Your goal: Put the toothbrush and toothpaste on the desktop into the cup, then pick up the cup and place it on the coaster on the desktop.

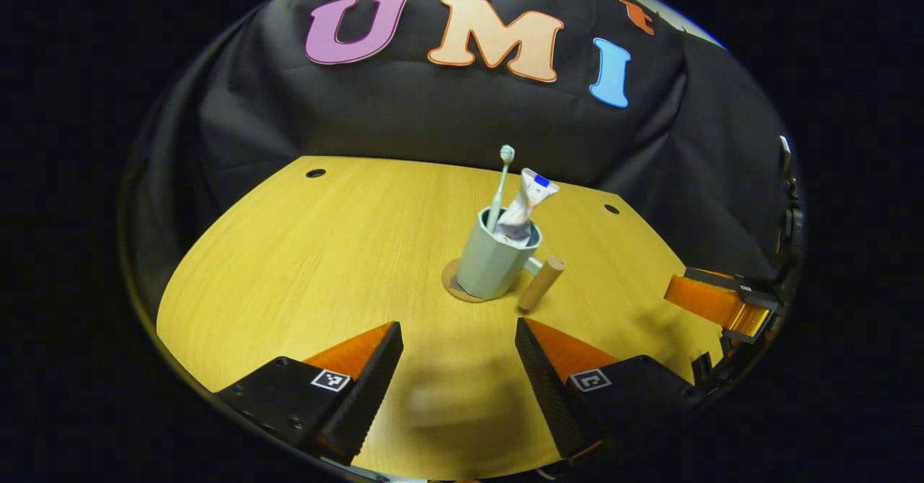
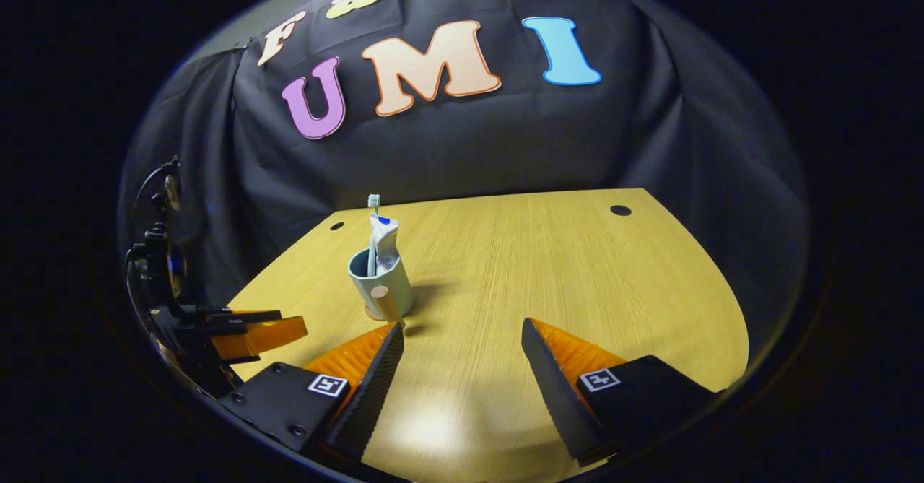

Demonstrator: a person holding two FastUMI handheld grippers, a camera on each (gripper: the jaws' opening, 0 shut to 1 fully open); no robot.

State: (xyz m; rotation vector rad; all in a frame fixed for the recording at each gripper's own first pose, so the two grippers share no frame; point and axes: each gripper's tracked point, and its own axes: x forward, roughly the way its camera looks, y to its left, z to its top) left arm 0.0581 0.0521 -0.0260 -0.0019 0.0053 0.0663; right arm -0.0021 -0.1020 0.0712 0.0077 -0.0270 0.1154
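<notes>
— Standing wide open, both pairs of jaws: the left gripper (image 1: 458, 367) and the right gripper (image 2: 462, 375) hold nothing, low over the desk (image 1: 303, 252).

— And the cup (image 1: 493, 259)?

— Ahead of them, upright on the coaster (image 1: 455, 284), with the toothbrush (image 1: 499, 183) and toothpaste (image 1: 527, 209) standing inside. Its handle (image 1: 541, 283) points towards the left gripper.

— So which step is this?

— The last one looks finished, I'd say. All that seems needed next is pulling both grippers away without knocking that handle.
</notes>
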